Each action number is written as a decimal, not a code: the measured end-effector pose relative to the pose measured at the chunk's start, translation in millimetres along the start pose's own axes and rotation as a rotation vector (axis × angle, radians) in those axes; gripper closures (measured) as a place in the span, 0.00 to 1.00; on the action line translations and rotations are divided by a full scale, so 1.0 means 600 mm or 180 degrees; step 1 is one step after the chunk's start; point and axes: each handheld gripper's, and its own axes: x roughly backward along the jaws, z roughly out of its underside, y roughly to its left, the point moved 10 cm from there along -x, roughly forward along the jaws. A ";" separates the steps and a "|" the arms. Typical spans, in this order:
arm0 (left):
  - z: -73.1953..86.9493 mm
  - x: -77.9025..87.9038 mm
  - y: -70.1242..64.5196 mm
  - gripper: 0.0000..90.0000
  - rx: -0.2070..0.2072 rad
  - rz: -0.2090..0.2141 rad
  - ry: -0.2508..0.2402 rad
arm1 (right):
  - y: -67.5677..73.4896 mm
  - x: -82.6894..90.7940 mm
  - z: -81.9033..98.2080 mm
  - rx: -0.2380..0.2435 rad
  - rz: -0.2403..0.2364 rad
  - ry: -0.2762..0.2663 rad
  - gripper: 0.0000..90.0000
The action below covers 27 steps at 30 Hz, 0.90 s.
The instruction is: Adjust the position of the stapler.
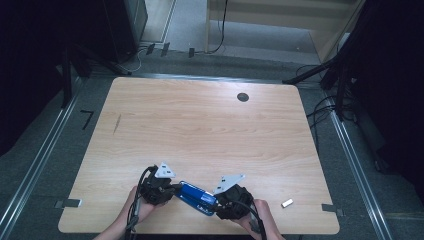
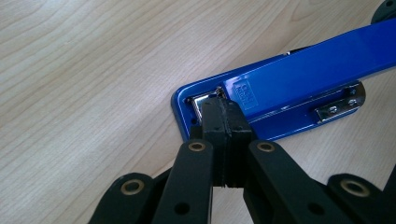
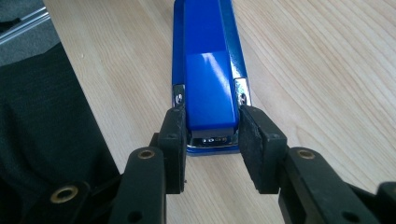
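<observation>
A blue stapler (image 1: 197, 197) lies flat near the front edge of the wooden table (image 1: 200, 125), between my two grippers. My left gripper (image 1: 174, 192) is shut, with nothing between its pads. In the left gripper view, the left gripper's tips (image 2: 225, 105) rest on the metal plate at the stapler's (image 2: 303, 79) front end. My right gripper (image 1: 218, 202) comes in from the other side. In the right gripper view the right gripper (image 3: 210, 126) straddles the stapler's (image 3: 208, 70) hinge end, one pad against each side.
A small white block (image 1: 287, 203) lies on the table at the front right. A dark round grommet (image 1: 243, 97) sits near the far edge. Grey tape marks (image 1: 70, 203) stick out at the table's front corners. Dark fabric (image 3: 42, 130) lies just beyond the table's edge.
</observation>
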 end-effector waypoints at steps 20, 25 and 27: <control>-0.012 -0.021 -0.052 1.00 -0.0170 0.0192 0.0041 | -0.037 0.028 0.037 -0.0126 0.0049 0.0153 0.70; -0.014 -0.026 -0.063 1.00 -0.0201 0.0236 0.0039 | -0.045 0.034 0.044 -0.0151 0.0086 0.0201 0.69; -0.015 -0.027 -0.067 1.00 -0.0215 0.0245 0.0041 | -0.050 0.036 0.047 -0.0141 0.0105 0.0225 0.69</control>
